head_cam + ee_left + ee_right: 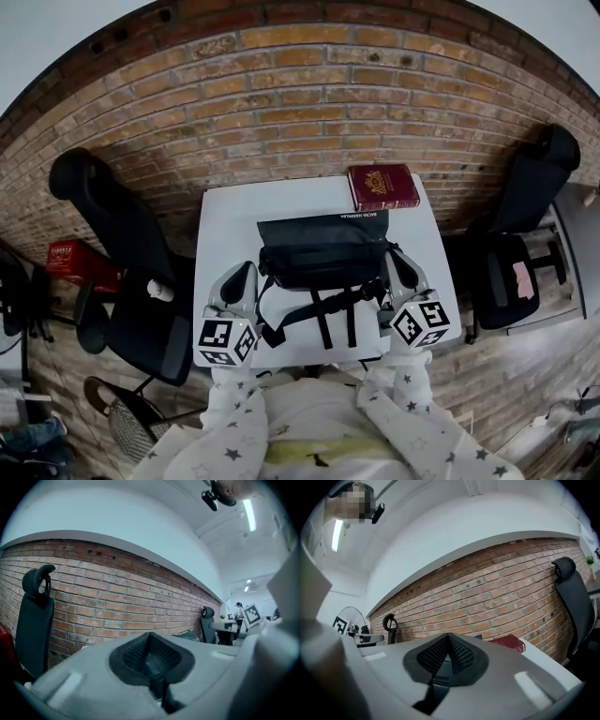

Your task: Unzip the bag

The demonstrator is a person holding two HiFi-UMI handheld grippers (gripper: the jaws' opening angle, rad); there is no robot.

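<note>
Left gripper (246, 272) and right gripper (397, 264): pressed together, empty, held beside the bag (323, 246).
Unzipping is judged not yet begun; the zipper pull, not made out, must be pinched.

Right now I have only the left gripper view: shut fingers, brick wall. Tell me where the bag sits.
Observer: The black bag lies on the white table, just right of your left gripper.
Operator: Report the right gripper.
Observer: The right gripper sits at the bag's right end, fingers shut, nothing between them.
Operator: Name anything else on the table.
Observer: A red book at the far right corner, beyond the bag.
</note>
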